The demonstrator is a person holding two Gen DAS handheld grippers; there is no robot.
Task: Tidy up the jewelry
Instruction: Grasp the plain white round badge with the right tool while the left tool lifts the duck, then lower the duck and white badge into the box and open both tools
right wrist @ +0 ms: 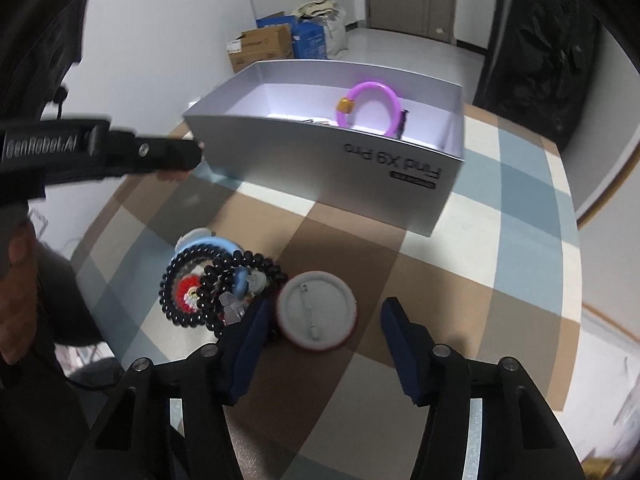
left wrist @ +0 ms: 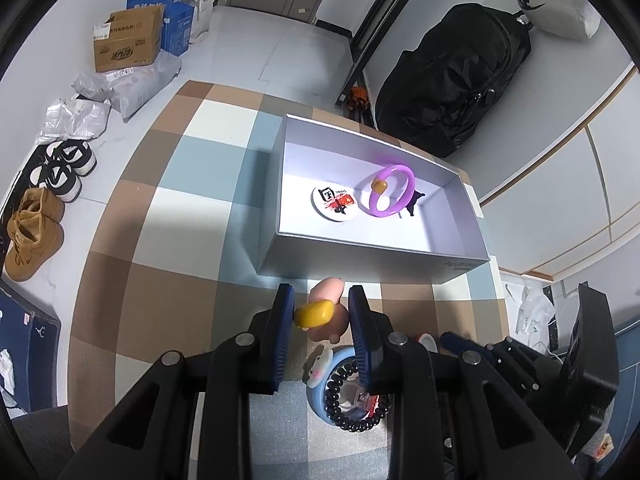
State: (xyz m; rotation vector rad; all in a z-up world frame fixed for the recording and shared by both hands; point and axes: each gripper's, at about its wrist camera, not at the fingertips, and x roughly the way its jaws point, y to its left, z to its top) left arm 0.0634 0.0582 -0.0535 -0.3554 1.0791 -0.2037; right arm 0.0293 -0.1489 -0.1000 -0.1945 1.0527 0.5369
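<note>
Presently the left gripper (left wrist: 322,312) pinches a yellow ring (left wrist: 314,313) lying crosswise, while the right gripper (right wrist: 324,320) loosely straddles a face-down badge (right wrist: 316,314).

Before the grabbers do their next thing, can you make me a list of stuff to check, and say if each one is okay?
1. Left gripper holding the pink and yellow toy: ok, pinched between the pads.
2. Room in the grey box for it: ok, bare floor beside the purple bangle.
3. Right gripper around the round badge: not ok, one pad still apart.
4. Badge lying flat, pin side up: ok.
5. Black bead bracelet clear of the right gripper: cannot tell, it lies against the near pad.
</note>
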